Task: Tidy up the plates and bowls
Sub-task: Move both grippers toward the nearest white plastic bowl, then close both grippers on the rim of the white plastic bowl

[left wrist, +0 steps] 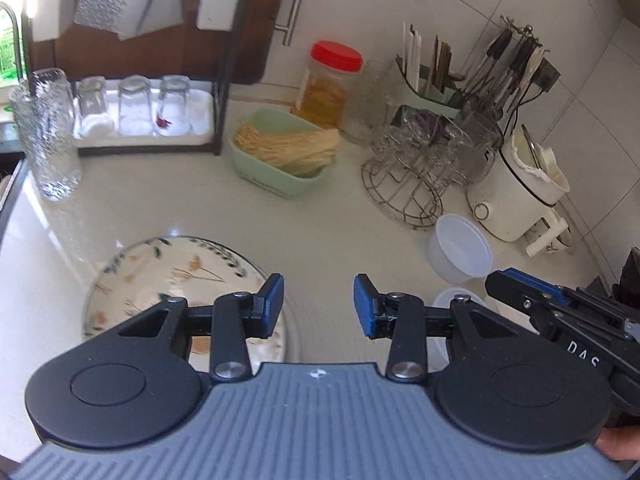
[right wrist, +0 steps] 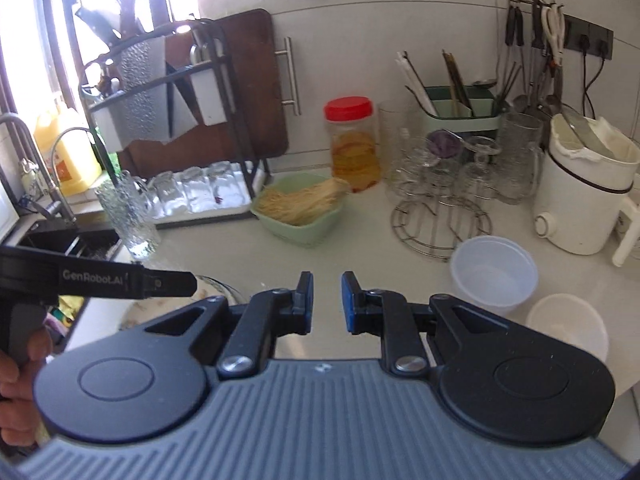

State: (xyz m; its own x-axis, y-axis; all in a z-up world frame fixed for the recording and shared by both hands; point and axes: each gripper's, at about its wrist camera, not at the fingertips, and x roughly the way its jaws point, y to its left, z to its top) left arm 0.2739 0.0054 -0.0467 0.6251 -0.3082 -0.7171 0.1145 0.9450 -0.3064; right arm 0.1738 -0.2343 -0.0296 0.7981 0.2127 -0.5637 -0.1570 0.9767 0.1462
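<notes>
Nothing sorted yet; both my grippers empty

My left gripper (left wrist: 319,305) gapes beside the floral ceramic plate (left wrist: 168,280) at nine o'clock; right gripper (right wrist: 326,303) jaws slightly apart; translucent plastic bowls (right wrist: 494,272) wait at three o'clock, unstacked.

Two wrist views over one kitchen worktop

Each camera sits behind its own gripper, looking forward and down toward the tiled back wall. Both share the red-lidded jar (left wrist: 335,82) (right wrist: 353,142), green noodle dish (left wrist: 280,152) (right wrist: 298,210) and wire rack (left wrist: 402,188) (right wrist: 442,224); the left view hangs closer.
</notes>
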